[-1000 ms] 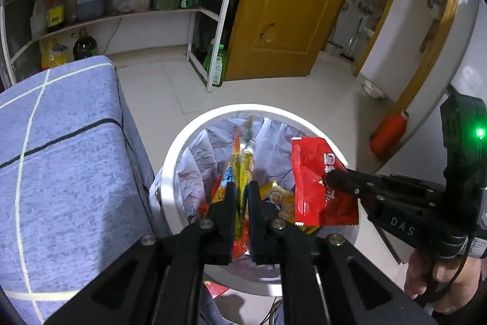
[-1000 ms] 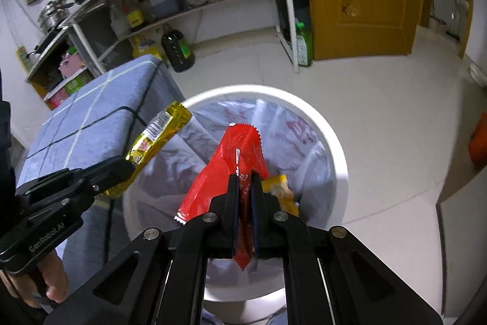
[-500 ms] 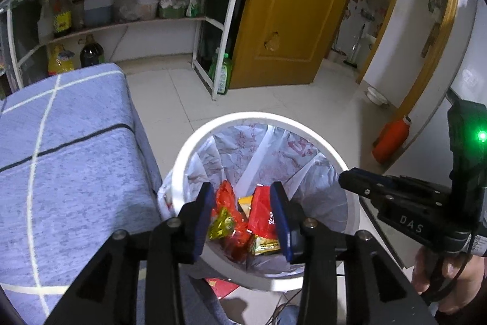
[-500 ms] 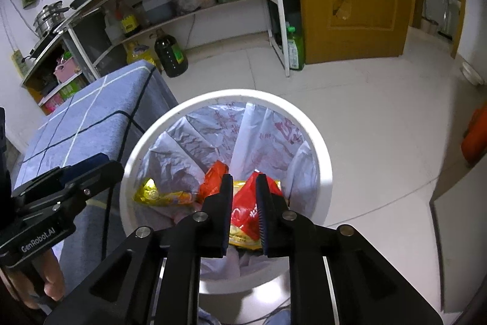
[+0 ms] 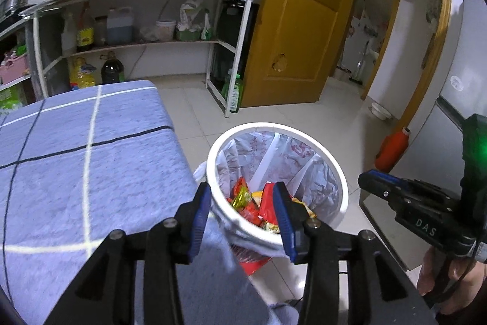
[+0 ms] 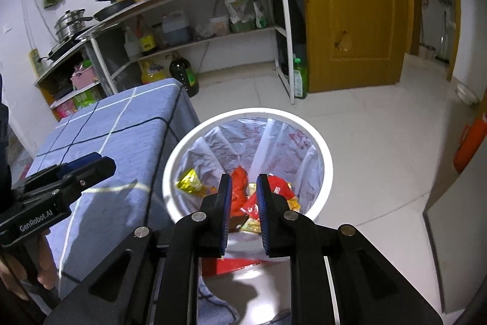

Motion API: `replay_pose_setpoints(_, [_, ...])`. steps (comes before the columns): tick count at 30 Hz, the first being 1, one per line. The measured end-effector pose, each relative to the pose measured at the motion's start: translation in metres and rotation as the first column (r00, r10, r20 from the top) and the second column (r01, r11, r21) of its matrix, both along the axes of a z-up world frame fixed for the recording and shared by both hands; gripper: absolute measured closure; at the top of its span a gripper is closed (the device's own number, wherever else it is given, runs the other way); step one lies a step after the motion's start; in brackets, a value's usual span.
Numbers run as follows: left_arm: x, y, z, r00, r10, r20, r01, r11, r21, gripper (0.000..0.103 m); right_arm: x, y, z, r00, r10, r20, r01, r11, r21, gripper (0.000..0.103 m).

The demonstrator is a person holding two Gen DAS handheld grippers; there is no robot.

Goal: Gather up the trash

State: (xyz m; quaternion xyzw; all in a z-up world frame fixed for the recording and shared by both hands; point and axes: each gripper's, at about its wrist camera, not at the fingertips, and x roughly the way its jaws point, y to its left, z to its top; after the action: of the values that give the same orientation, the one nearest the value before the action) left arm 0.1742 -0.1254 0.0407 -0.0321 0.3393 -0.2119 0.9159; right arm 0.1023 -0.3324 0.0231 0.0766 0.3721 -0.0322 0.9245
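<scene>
A white trash bin (image 5: 330,156) (image 6: 322,148) with a plastic liner stands on the tiled floor beside the blue-covered table. Red and yellow snack wrappers (image 5: 255,204) (image 6: 243,197) lie in its bottom. My left gripper (image 5: 242,192) is open and empty above the bin's near-left rim. My right gripper (image 6: 244,183) is open and empty above the bin's near side. In the left wrist view the right gripper (image 5: 369,177) shows at the right; in the right wrist view the left gripper (image 6: 100,163) shows at the left.
A table with a blue checked cloth (image 5: 76,160) (image 6: 121,136) stands left of the bin. Metal kitchen shelves (image 5: 146,14) with bottles stand behind. A yellow door (image 5: 301,20), an orange container (image 5: 392,146) on the floor and a red paper (image 6: 231,265) under the bin are near.
Both grippers opened and dropped their wrappers, yellow from the left and red from the right, into the bin. Both then drew back and up from the bin.
</scene>
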Motion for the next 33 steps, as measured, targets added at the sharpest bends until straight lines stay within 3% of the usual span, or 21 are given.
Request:
replay_pose_setpoints(3, [-0.016,0.008,0.005,1.0,0.013,0.022,-0.013,1.0,-0.001,0.059,-0.015,0.01,0.003,1.0,0.014,0.018,-0.013,1.0,-0.009,0.067])
replay_pose_setpoints(4, [-0.022,0.011,0.006,0.999,0.016,0.028,-0.016,1.0,0.0,0.059,-0.021,0.014,0.003,1.0,0.017,0.023,-0.017,1.0,-0.012,0.067])
replay_pose_setpoints(19, [-0.095,0.032,-0.011,0.998,0.0,0.061,-0.002,0.999,0.036,0.056,-0.095,0.047,-0.001,0.999,0.018,0.051,-0.01,0.989,-0.147,0.066])
replay_pose_setpoints(33, [-0.112,0.031,-0.012,0.997,-0.014,0.08,0.011,0.999,0.038,0.052,-0.113,0.053,-0.001,0.999,0.0,0.051,0.006,0.991,-0.132,0.066])
